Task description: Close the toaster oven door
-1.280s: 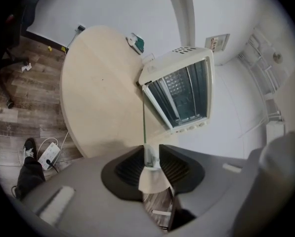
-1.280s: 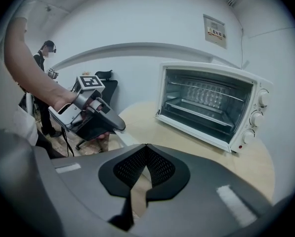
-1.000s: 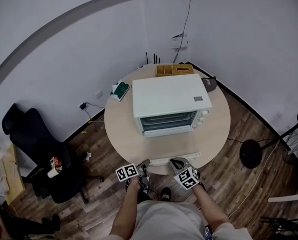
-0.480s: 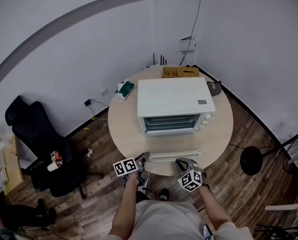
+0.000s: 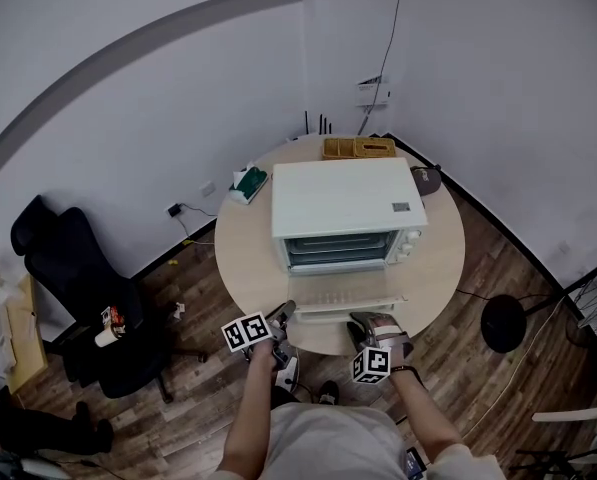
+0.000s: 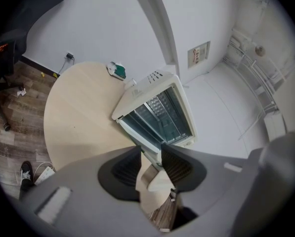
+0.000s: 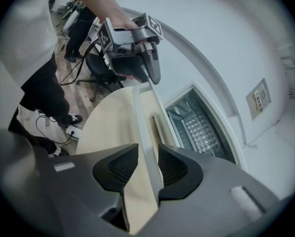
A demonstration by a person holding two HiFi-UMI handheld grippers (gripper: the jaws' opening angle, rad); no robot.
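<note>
— What are the jaws of the right gripper (image 7: 148,149) doing?
— They are spread a little. The front bar of the toaster oven door (image 7: 146,117) runs up through the gap. I cannot tell whether the pads touch it.
— And the left gripper (image 6: 150,153)?
— Its jaws are also apart, with the door's other corner just past the tips. Contact there is unclear too. The right gripper view shows it at the far end of that same bar, with a hand (image 7: 116,19) clasping it from above.
— Where does the door itself lie?
— It is dropped open and lies flat, straight ahead of both pairs of jaws. It is hinged at the foot of the toaster oven (image 5: 343,198), whose wire rack shows inside the open cavity.
— How are the arms held?
— Both bare forearms reach forward from the body and are slightly spread. The left marker cube (image 5: 246,332) and the right marker cube (image 5: 371,364) face up behind the jaws.
— What is under it all?
— A round, pale wooden table (image 5: 243,258), with its near rim just under the jaws. Beyond the oven sits a wicker tray (image 5: 358,147). Ahead and to the left of the jaws lies a green-and-white packet (image 5: 244,181), and ahead and to the right a dark grey object (image 5: 425,178).
— And the room?
— Dark plank floor (image 5: 203,303) and white walls (image 5: 128,88). A black office chair (image 5: 73,268) stands well to the left of the jaws, and a round black stand base (image 5: 503,308) off to the right.
</note>
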